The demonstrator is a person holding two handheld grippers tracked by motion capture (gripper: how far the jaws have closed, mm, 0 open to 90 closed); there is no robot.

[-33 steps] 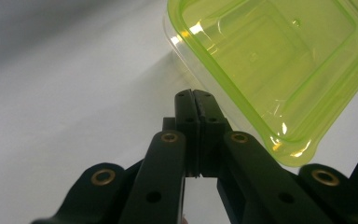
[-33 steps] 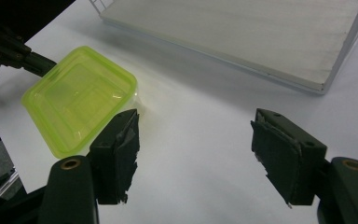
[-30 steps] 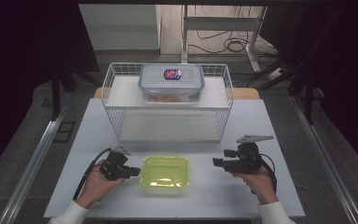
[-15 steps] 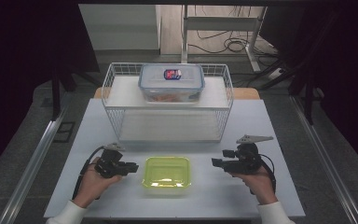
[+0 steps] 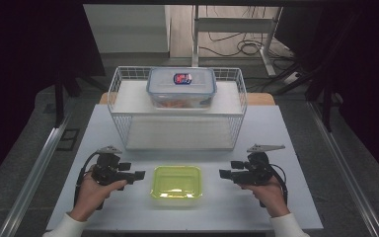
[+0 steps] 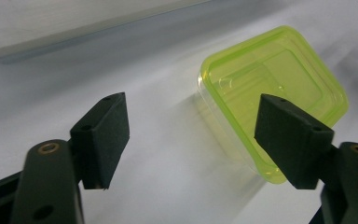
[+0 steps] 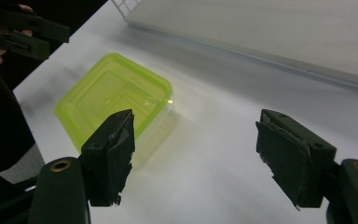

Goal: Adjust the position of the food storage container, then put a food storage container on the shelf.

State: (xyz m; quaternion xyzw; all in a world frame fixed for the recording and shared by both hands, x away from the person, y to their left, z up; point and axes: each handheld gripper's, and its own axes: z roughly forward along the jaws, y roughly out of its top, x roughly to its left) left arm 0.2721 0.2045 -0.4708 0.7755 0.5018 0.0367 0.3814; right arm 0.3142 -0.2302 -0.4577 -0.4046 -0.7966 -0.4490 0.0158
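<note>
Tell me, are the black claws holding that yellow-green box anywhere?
No, nothing is held. The left gripper has just been opening, with only table between its jaws. The right gripper stands open too. The yellow-green box sits untouched between them.

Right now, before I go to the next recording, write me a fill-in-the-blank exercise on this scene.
1. The container on the table between the two grippers is ____ in colour.
2. The clear lidded box sits on the ____ shelf of the wire rack.
3. The left gripper has its jaws ____, with nothing between them.
4. The right gripper points toward the ____ container.

Missing words: green; top; open; green
</note>
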